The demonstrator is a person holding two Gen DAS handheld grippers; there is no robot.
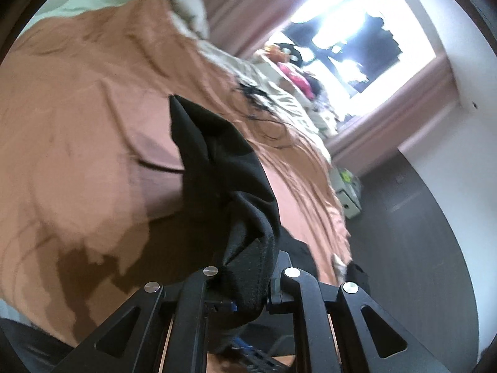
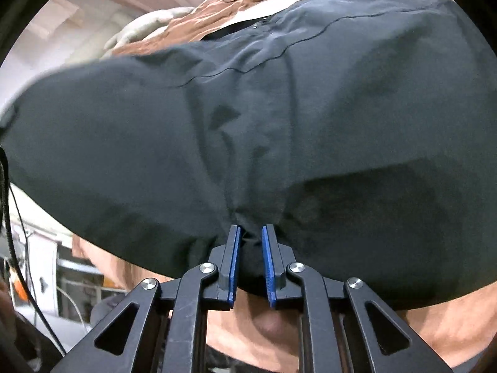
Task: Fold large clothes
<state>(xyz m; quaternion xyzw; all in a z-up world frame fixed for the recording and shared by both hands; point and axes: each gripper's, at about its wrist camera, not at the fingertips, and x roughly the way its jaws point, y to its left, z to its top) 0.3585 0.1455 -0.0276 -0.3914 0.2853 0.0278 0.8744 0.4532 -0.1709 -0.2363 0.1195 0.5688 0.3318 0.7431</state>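
Both grippers clamped on black garment (image 2: 248,118): left gripper (image 1: 245,283) jaws pinching bunched, raised fold; right gripper (image 2: 251,242) jaws nipping probably a hem. Spread over orange-sheeted bed (image 1: 77,108).

no text, label, brand or number can be read in either view.
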